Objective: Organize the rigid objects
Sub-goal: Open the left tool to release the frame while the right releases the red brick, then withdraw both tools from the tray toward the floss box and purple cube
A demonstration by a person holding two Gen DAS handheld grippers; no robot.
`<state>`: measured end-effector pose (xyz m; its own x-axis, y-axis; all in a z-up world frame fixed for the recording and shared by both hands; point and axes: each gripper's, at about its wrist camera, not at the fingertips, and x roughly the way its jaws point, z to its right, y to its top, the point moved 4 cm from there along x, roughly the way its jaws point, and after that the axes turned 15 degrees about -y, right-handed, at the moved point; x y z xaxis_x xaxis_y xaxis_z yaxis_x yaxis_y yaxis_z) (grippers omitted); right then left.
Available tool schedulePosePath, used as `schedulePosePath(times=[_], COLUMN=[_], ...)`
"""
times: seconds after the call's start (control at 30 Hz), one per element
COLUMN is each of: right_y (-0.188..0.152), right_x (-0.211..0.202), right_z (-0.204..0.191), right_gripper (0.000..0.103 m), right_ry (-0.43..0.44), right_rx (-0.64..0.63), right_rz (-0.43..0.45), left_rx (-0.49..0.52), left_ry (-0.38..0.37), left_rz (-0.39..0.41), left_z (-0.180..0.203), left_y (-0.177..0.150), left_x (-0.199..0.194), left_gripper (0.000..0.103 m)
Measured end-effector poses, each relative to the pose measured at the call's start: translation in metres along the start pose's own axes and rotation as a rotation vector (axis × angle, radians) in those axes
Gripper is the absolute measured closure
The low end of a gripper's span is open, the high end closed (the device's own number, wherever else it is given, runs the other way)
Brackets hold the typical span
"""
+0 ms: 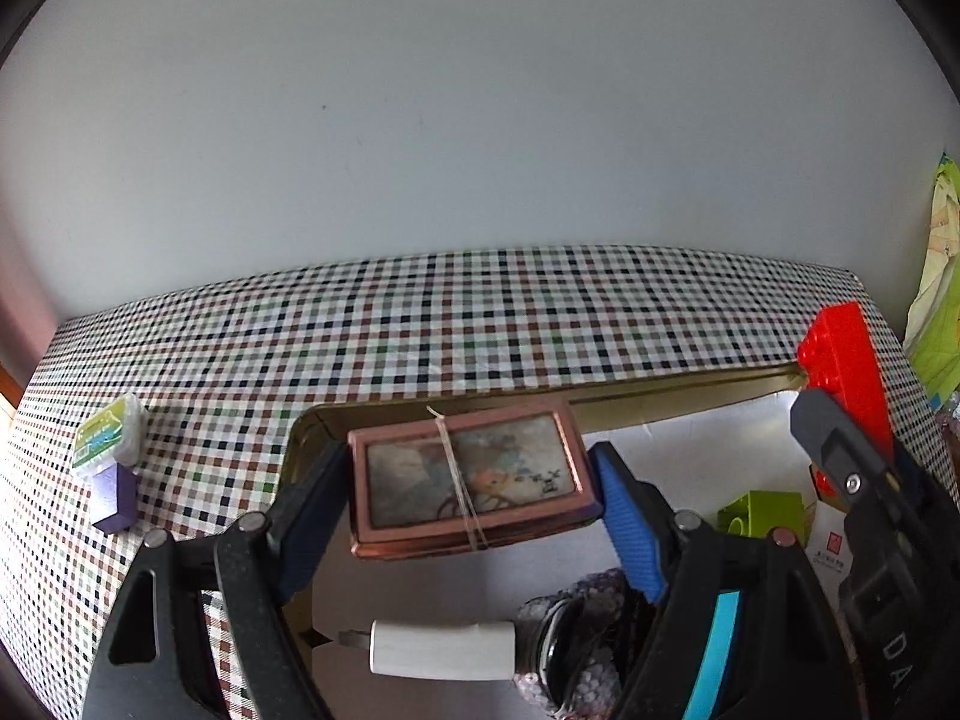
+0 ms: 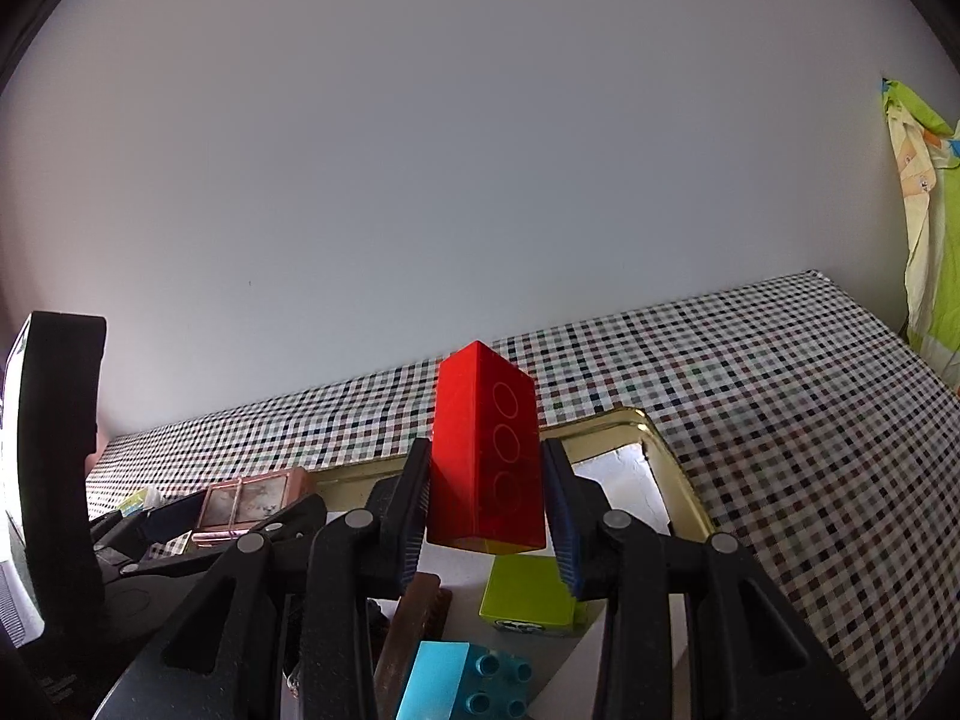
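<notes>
My left gripper (image 1: 465, 465) is shut on a copper-pink tin box (image 1: 510, 474) with a rubber band around it, pads on its two short ends. The box hangs over the far left part of a gold tray (image 1: 660, 391) lined with white paper. In the right wrist view the same box (image 2: 252, 501) shows at the left. My right gripper (image 2: 486, 456) is shut on a long red brick (image 2: 480, 450) that points away from me, above the tray's (image 2: 606, 420) far rim. From the left wrist view the red brick (image 1: 840, 354) stands at the tray's far right corner.
In the tray lie a white plug (image 1: 441, 651), a beaded band (image 1: 576, 648), a green brick (image 2: 528, 597), a blue brick (image 2: 465, 687) and a brown piece (image 2: 417, 624). On the checked cloth at the left sit a small purple block (image 1: 114, 501) and a green-white box (image 1: 111, 435). A wall rises behind the table.
</notes>
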<state>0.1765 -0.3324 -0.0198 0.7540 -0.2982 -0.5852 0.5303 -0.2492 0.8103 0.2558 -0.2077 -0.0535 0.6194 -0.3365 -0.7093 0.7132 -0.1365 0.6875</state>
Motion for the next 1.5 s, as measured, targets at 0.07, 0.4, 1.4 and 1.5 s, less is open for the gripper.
schedulePosePath(times=[0.07,0.4,1.4,1.5], right_y=[0.0,0.0,-0.011,-0.015], right_x=[-0.001,0.001,-0.067,-0.073], right_z=[-0.003,-0.007,0.031,0.028], right_gripper=[0.064,0.064,0.022,0.022], right_ry=[-0.004,-0.008,-0.097,-0.133], right_rx=[-0.017,-0.05,0.187,0.164], right_rz=[0.006,0.0,0.38,0.426], left_rx=[0.0,0.006,0.119,0.135], left_ry=[0.006,0.036,0.035,0.086], left_rz=[0.001,-0.031,0.264,0.326], left_z=[-0.001,-0.004,-0.007,-0.018], left_y=[0.0,0.002,-0.022,-0.031], left_x=[0.0,0.009,-0.075,-0.088], left_gripper=[0.023,0.023,0.0,0.0])
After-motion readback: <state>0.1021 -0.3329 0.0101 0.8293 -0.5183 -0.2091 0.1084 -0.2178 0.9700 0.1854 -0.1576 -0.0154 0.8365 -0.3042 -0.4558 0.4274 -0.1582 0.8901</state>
